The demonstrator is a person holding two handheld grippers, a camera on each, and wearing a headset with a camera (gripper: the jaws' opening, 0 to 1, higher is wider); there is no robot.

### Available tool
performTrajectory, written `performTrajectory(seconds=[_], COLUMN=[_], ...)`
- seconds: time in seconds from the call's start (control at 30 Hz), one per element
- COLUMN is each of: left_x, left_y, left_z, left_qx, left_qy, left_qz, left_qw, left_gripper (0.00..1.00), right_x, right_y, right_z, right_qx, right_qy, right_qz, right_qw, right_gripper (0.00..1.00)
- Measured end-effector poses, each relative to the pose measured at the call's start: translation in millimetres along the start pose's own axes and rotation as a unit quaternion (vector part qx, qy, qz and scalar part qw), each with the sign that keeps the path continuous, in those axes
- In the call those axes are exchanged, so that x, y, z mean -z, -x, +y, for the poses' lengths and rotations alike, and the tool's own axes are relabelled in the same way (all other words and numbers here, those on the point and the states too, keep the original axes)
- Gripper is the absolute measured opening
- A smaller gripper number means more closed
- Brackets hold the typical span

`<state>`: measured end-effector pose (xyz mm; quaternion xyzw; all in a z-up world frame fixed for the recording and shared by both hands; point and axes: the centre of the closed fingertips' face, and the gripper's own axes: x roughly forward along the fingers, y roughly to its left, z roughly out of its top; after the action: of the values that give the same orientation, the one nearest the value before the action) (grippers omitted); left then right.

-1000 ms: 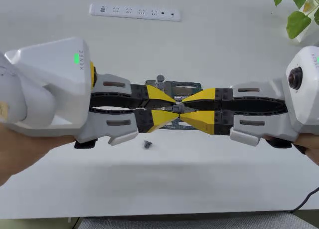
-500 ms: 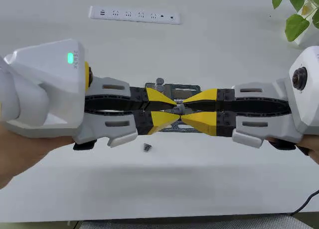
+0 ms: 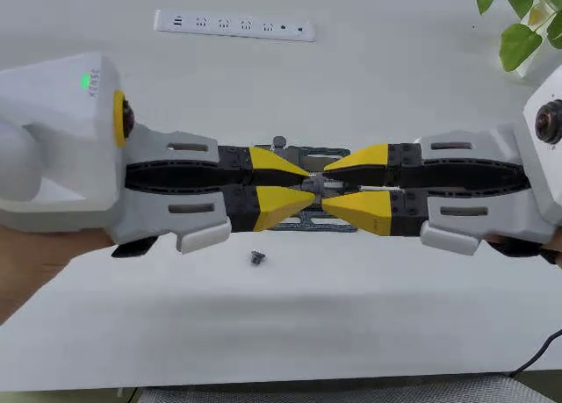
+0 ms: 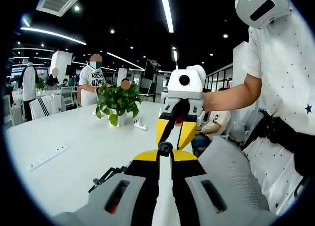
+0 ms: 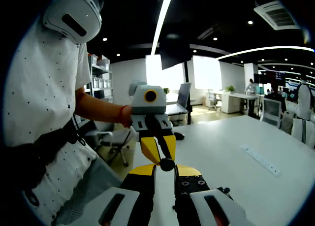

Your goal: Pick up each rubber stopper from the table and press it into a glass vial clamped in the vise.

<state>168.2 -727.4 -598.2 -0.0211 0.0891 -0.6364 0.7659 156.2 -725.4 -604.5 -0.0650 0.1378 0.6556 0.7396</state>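
Above the vise (image 3: 329, 151): one dark rubber stopper (image 3: 316, 189), met tip-to-tip by left gripper (image 3: 308, 185) and right gripper (image 3: 324, 187), both sets of fingers narrowed almost together; which pair pinches it cannot be told. Just nearside of the vise, on the bench (image 3: 369, 289): second stopper (image 3: 257, 257), loose. Likely light, soft, grippy; take across the sides.

white table (image 3: 351, 315): power strip (image 3: 234, 23), vise (image 3: 307, 222), stopper (image 3: 257, 257)

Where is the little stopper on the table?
In the head view, the stopper lies on the table, just in front of the left gripper and the vise.
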Motion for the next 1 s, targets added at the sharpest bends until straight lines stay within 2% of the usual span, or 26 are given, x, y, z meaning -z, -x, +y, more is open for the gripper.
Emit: performTrajectory(seconds=[0.17,0.33,0.6,1.0], left_x=[-4.2,-2.9,-3.2,-7.7], left_y=[1.5,1.8,1.9,2.9], left_z=[-3.4,-7.6,-12.1,-16.1], left_qx=[0.01,0.019,0.029,0.037], left_qy=[0.01,0.015,0.022,0.036], left_qz=[-0.011,-0.009,-0.011,-0.026], left_qw=[0.9998,0.9997,0.9993,0.9983], left_gripper=[0.04,0.04,0.04,0.04], right_x=[-6.4,-10.1,-11.2,-12.5], right_y=[-1.2,-1.4,-1.4,-0.1], right_z=[1.0,4.1,8.6,10.0], right_qx=[0.0,-0.007,-0.017,-0.023], right_qy=[0.001,0.002,0.003,0.001], right_qz=[-0.007,-0.011,-0.01,-0.011], right_qw=[1.0,0.9999,0.9998,0.9997], right_gripper=[0.1,0.09,0.07,0.08])
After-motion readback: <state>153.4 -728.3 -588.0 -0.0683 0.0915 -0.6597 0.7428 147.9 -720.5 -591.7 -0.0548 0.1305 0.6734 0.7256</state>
